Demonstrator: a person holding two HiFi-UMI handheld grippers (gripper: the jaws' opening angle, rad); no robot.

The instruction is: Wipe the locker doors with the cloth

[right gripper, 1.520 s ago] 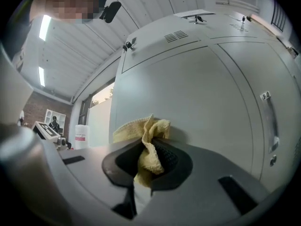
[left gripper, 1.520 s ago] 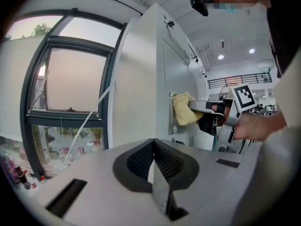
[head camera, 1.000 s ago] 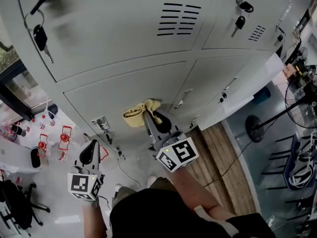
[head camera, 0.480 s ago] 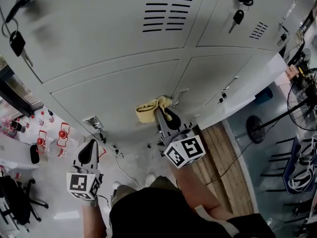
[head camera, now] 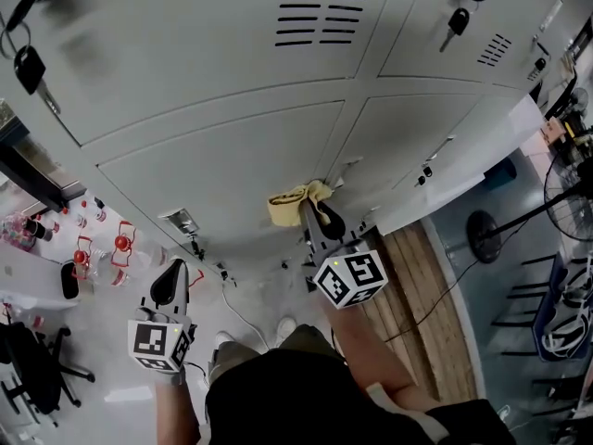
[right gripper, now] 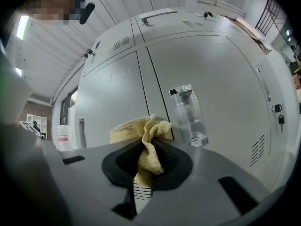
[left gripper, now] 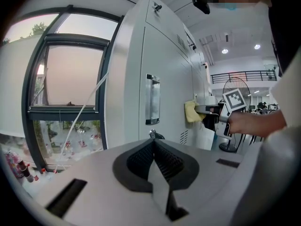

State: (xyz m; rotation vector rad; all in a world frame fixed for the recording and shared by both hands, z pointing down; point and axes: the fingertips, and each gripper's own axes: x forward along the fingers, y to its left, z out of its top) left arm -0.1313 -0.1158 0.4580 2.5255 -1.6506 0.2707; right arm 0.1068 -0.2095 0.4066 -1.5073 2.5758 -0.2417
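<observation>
Standing before a bank of pale grey lockers point(head camera: 232, 82), with a dark-framed window point(left gripper: 66, 79) off to the left. Looking steeply down past vent slots point(head camera: 320, 12) and hanging keys point(head camera: 30, 63) on the upper doors, towards a strip of wooden flooring point(head camera: 417, 286) and a floor fan point(head camera: 567, 193) on the right.

Gripping a yellow cloth point(head camera: 287, 204) in the right gripper point(head camera: 307, 208), clamping the jaws tight on one fold and letting the rest bunch out past the tips. Holding that bunch up at the lower locker door point(head camera: 222, 170), close to the door's right-hand edge and just beside a clear handle point(right gripper: 189, 114). Touching the metal or hanging just off it: impossible to tell from any view. Showing the right gripper's marker cube point(head camera: 350, 279) face-up, nearer the body.

Carrying the left gripper point(head camera: 171, 272) lower and further left, well apart from the cloth. Pressing its jaws fully together, with nothing caught between them. Pointing it along the side of the lockers, towards a metal door handle point(left gripper: 152, 99), with the cloth and the other gripper showing small beyond. Turning its own marker cube point(head camera: 159, 343) up towards the head camera.
</observation>
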